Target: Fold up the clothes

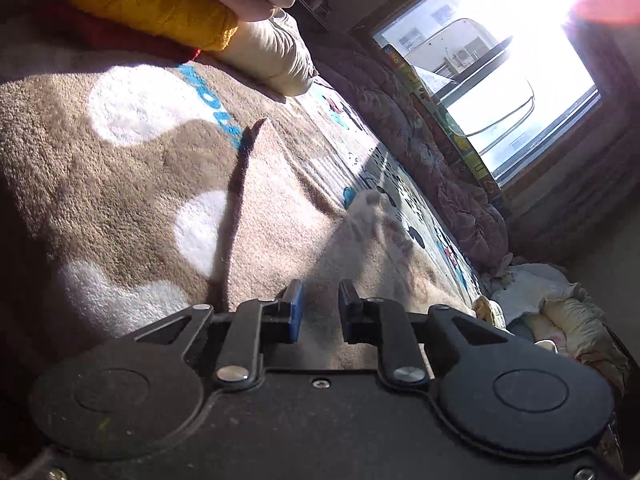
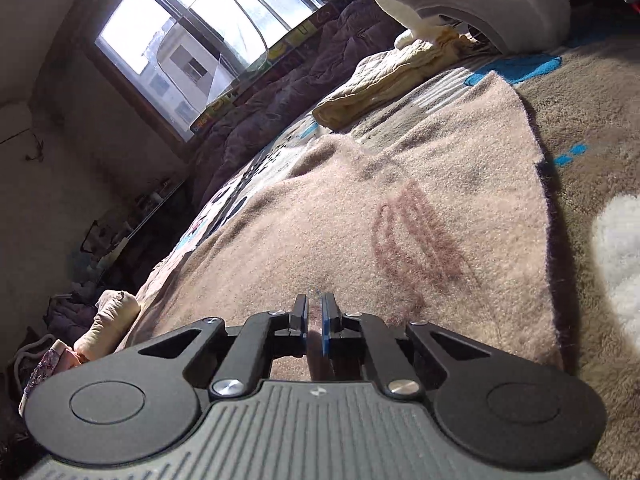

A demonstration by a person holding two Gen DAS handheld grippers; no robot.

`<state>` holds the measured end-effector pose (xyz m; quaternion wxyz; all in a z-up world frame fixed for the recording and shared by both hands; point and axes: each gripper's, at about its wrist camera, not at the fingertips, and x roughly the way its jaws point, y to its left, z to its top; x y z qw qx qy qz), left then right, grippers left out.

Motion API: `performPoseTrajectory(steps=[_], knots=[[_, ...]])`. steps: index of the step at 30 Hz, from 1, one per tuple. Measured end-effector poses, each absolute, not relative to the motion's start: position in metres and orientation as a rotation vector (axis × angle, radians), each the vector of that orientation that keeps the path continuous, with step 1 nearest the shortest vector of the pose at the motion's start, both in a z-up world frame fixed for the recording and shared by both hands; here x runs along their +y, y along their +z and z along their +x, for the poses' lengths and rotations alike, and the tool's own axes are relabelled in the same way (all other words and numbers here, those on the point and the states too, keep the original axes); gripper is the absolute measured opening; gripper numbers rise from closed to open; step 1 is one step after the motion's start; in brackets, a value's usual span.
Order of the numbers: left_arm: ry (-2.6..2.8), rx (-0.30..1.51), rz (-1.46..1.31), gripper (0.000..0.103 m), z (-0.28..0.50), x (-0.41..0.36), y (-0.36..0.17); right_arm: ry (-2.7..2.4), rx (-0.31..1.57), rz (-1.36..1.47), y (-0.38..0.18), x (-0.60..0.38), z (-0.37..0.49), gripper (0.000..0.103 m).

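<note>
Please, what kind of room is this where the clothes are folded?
Most likely a bedroom at home. The work surface is a fuzzy brown blanket with white patches, a quilted dark purple comforter lies bunched under a sunlit window, and folded cream-yellow cloth waits nearby.

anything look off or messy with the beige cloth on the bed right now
Slightly. The beige cloth lies mostly flat on the brown blanket, but in the left wrist view a flap stands up, blurred, ahead of the left gripper. No tear or spill shows.
</note>
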<state>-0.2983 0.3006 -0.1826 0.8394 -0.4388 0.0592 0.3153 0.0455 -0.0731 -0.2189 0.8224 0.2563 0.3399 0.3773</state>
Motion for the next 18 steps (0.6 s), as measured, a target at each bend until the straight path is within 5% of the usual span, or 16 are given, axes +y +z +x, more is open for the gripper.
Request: performPoseTrajectory(steps=[1,4,6,7,10,12,13,18], knots=[[0.637,0.134,-0.895,0.059,-0.288,0.295,-0.178,0.792,0.724,0.556,-0.218,-0.076,0.046,0.006],[0.586,0.195,-0.845,0.060,-0.259,0.293,-0.178,0.777,0.687,0.499,-0.215,-0.073,0.040,0.010],[0.628,0.237,-0.823,0.040,-0.250,0.302,-0.185,0.758,0.690,0.525,-0.218,-0.076,0.042,0.008],[0.677,0.219,-0.874,0.008,-0.265,0.317,-0.191,0.745,0.696,0.550,-0.221,-0.078,0.045,0.005],[0.773,0.163,-0.975,0.004,-0.299,0.350,-0.194,0.691,0.709,0.616,-0.227,-0.094,0.053,0.000],[0.782,0.126,-0.987,0.023,-0.309,0.358,-0.180,0.678,0.714,0.672,-0.231,-0.104,0.057,0.000],[0.753,0.106,-0.966,0.052,-0.305,0.356,-0.171,0.681,0.708,0.683,-0.230,-0.105,0.057,0.000],[0.528,0.163,-0.985,0.058,-0.234,0.374,-0.152,0.792,0.706,0.717,-0.219,-0.089,0.067,0.037]])
